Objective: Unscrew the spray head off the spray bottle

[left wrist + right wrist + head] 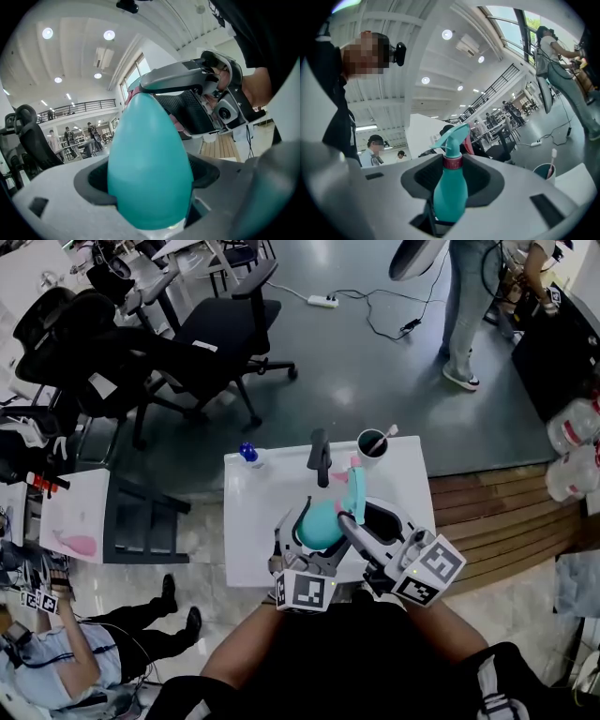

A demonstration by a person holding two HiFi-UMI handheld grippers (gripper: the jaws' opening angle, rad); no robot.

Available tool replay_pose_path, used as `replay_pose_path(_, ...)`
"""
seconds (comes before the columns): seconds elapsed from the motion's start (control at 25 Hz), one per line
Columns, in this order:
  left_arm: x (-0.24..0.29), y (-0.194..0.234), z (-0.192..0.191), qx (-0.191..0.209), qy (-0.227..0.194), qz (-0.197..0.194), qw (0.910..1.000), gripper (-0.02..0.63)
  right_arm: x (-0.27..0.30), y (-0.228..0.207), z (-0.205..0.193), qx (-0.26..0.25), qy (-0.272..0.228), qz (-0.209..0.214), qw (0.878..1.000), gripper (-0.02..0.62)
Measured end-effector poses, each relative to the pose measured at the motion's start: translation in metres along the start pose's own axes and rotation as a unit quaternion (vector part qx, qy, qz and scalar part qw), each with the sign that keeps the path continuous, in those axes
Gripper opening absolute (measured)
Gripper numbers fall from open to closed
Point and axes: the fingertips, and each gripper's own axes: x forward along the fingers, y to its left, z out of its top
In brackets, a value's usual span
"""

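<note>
I am working at the near edge of the white table [251, 540], at the grip-and-turn stage of the unscrewing. The head is not yet coming away. My left gripper [150, 168] is clamping the wide lower body of the teal spray bottle [319, 523], which is filling the space between its jaws and pointing away from me. My right gripper [452, 178] is straddling the narrower upper body. Its jaws appear to be bearing on the shoulder just below the red collar [452, 162], while dark gaps are showing on both sides of the collar itself. The spray head [452, 138] is sitting square on that collar, so I am judging the thread to be fully or nearly fully engaged. The next move is calling for the right-hand grip to be sitting on the collar or the head rather than on the body — otherwise both grippers are holding the same part and nothing is turning. After that it is calling for a rotation about the bottle's long axis, with the left gripper keeping the body from turning with it. Counting downward in size, I am seeing one table, two grippers, one spray bottle, one black upright object [321, 457], one cup [372, 448], one spray head, one small blue-capped item [248, 453], one stick [384, 434] standing in the cup, and one collar.
</note>
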Motion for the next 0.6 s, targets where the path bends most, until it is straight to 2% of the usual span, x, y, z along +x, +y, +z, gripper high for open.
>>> replay_pose_path(0.16,-0.005,-0.008,0.003,-0.017,-0.02,-0.04,0.9989,0.457,-0.002,0.009,0.004,-0.036,0.005,0.026,0.999,0.13)
replay_pose_path(0.32,-0.012,-0.013,0.018,-0.033,-0.047,-0.081,0.995,0.457,-0.005,0.021,0.008,-0.075,0.009,0.086,0.993,0.13)
replay_pose_path(0.48,-0.022,-0.025,0.043,-0.028,-0.106,-0.151,0.9824,0.457,-0.017,0.041,0.011,-0.114,0.023,0.19,0.975,0.13)
replay_pose_path(0.6,-0.031,-0.04,0.051,-0.031,-0.123,-0.206,0.9703,0.457,-0.028,0.054,0.01,-0.116,0.059,0.261,0.956,0.13)
